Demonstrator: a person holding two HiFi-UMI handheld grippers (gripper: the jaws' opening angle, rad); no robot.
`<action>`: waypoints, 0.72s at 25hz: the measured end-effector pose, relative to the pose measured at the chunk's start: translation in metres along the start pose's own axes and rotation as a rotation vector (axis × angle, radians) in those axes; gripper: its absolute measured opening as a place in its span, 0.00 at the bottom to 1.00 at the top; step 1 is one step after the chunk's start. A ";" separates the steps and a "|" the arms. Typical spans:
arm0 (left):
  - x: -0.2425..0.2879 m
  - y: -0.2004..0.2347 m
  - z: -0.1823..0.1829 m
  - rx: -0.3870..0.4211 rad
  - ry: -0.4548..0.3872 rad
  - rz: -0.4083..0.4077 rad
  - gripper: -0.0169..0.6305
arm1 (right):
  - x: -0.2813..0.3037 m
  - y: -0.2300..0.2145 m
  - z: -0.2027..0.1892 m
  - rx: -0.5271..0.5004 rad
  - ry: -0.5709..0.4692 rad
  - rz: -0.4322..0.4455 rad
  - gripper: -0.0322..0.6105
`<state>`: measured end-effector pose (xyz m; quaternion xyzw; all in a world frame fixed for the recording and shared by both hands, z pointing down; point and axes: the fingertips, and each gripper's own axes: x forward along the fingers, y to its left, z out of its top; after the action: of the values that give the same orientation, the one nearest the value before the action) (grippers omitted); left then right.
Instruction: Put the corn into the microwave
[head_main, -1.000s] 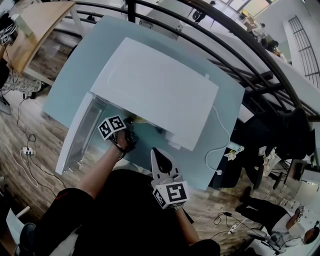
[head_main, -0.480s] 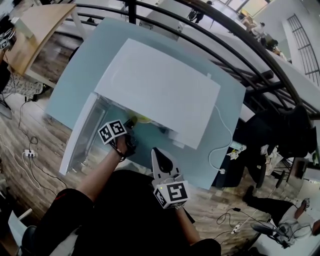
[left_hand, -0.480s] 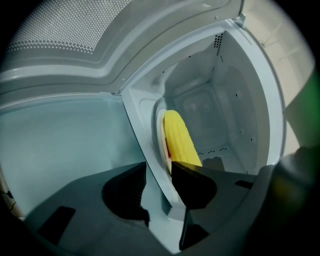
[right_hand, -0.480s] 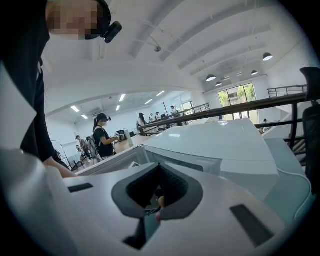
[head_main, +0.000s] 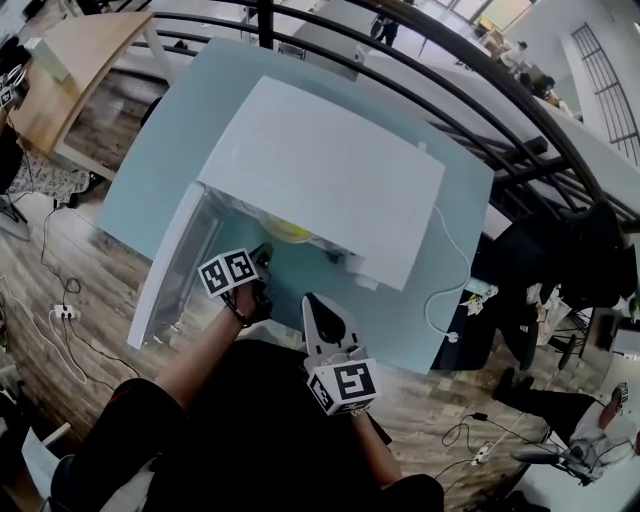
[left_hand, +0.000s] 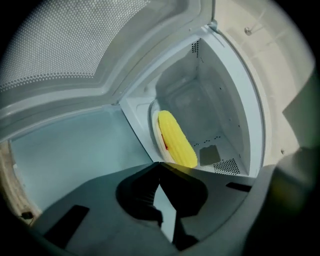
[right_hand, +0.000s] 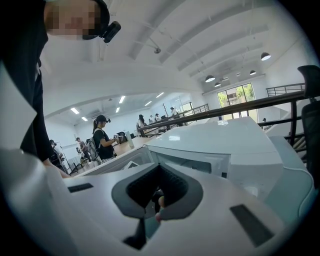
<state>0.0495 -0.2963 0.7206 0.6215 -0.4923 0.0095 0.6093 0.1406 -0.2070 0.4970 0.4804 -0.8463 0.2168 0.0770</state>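
The yellow corn (left_hand: 175, 137) lies on a white plate (left_hand: 156, 131) inside the white microwave (head_main: 330, 170), and a strip of it shows under the top edge (head_main: 285, 231). The microwave door (head_main: 170, 270) is swung open to the left. My left gripper (left_hand: 160, 165) points down into the opening from just in front (head_main: 262, 253); its jaws are closing, the tips meet with nothing between them, and the corn is clear of them. My right gripper (head_main: 314, 305) hangs back near my body, shut and empty, facing the microwave's front (right_hand: 225, 145).
The microwave stands on a pale blue table (head_main: 190, 110). A white power cord (head_main: 440, 290) trails off its right side. A dark railing (head_main: 470, 110) runs behind the table. People stand far off (right_hand: 102, 142). Cables lie on the wooden floor (head_main: 60, 310).
My left gripper has drawn back out of the microwave opening toward me, and the corn stays inside on its plate. The right gripper has kept its place.
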 end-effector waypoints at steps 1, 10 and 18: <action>-0.004 -0.001 -0.001 0.016 0.001 -0.005 0.03 | 0.000 0.002 -0.001 -0.001 -0.002 0.001 0.06; -0.045 -0.029 -0.002 0.189 -0.006 -0.087 0.03 | -0.003 0.018 -0.005 0.010 -0.023 -0.015 0.06; -0.092 -0.069 0.004 0.520 -0.096 -0.135 0.03 | -0.007 0.024 -0.001 0.009 -0.053 -0.024 0.06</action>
<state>0.0424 -0.2598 0.6112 0.7883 -0.4591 0.0655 0.4044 0.1235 -0.1902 0.4885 0.4963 -0.8414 0.2068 0.0550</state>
